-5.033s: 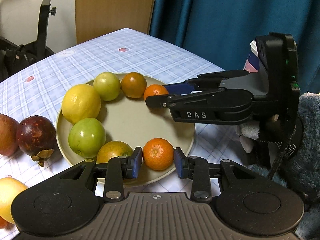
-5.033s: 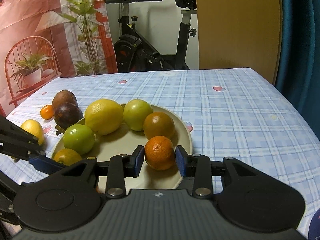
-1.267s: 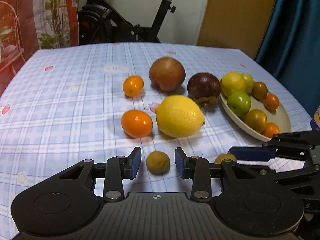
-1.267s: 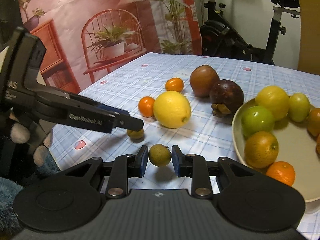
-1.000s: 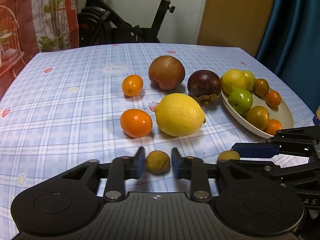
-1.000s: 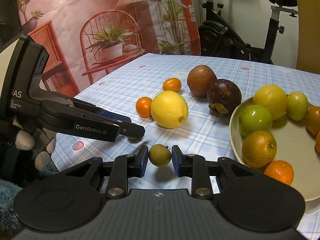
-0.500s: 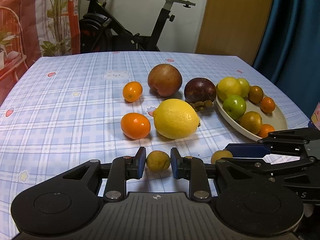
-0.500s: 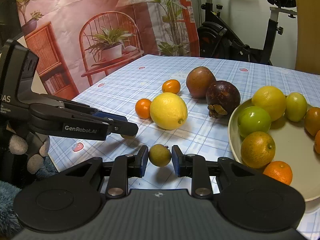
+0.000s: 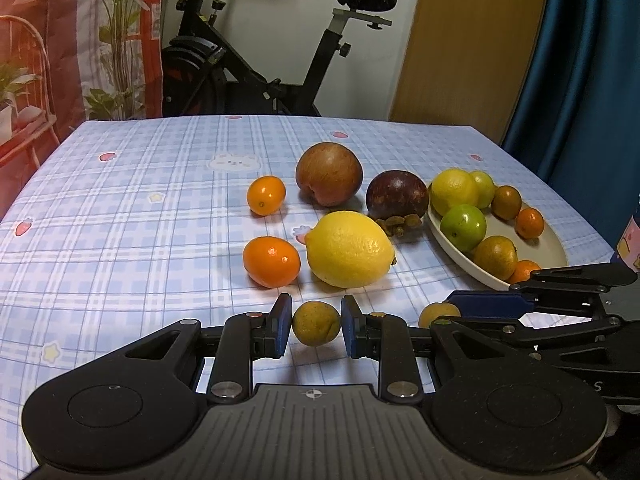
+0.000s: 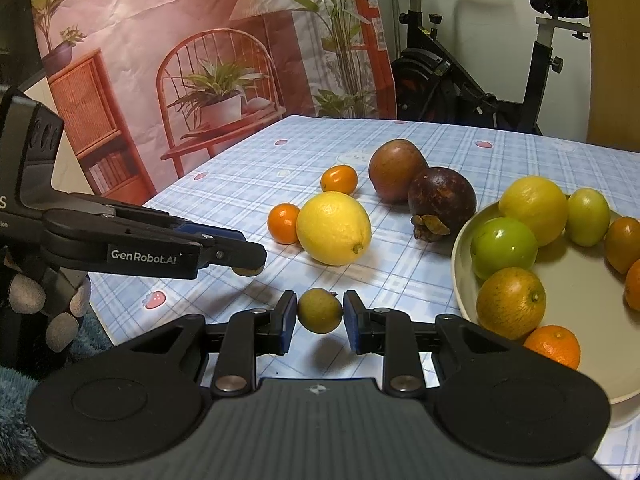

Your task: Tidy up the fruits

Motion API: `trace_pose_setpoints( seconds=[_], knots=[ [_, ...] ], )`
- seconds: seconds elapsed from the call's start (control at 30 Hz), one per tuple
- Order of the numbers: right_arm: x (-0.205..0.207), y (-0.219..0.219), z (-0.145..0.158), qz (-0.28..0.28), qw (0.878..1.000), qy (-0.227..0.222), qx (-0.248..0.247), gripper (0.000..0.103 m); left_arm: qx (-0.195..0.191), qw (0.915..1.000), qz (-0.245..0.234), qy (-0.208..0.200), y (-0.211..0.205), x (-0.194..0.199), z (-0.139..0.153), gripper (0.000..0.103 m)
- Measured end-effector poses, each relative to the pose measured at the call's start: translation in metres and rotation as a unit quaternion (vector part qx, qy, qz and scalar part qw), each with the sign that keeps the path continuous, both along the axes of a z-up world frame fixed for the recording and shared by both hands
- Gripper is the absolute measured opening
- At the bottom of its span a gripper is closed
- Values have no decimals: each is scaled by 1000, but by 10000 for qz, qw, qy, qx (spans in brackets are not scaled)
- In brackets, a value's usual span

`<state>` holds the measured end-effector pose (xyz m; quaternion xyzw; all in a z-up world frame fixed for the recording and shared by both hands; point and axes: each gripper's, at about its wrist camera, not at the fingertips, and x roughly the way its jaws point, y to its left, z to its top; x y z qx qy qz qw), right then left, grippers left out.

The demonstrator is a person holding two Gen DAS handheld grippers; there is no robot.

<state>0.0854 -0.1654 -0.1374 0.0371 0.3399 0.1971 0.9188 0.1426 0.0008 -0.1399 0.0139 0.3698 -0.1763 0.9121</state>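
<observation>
Fruits lie scattered over a blue plaid tablecloth (image 9: 120, 208) and on a beige plate (image 10: 580, 292); each gripper is clamped on one small, dull yellow-green round fruit; the left gripper (image 9: 316, 324) pinches its small fruit (image 9: 316, 323) between blue pads, and the right gripper (image 10: 320, 312) pinches the other small fruit (image 10: 320, 310) just above the cloth, a shadow under it.

Ahead of the left gripper sit five loose fruits; one large bright lemon (image 9: 350, 249) directly ahead; two glossy orange kumquats (image 9: 272, 261) to its left, one nearer and one farther; one reddish-brown round fruit (image 9: 329, 174) beyond; one dark purple mangosteen (image 9: 397, 195) with a dried calyx, touching the plate's edge.

To the right of the right gripper the plate holds seven fruits in a ring; one yellow lemon (image 10: 534, 204); two green round fruits (image 10: 504, 247); two green-orange mottled ones; two small oranges.
</observation>
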Motion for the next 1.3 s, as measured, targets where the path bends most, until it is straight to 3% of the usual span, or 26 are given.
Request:
trace_pose_setpoints(
  seconds=[0.8,1.03,1.3],
  knots=[
    [-5,-22,14,-452,9978,-416,250,28,-228,9994,-143,-215,-4,9,21,28],
    [-7,-44,18,-984,9930,-550,347,28,-270,9982,-381,-388,-21,16,39,28],
    [-7,-84,19,-1808,9799,-704,457,28,-245,9931,-1038,-478,-71,26,43,28]
  ],
)
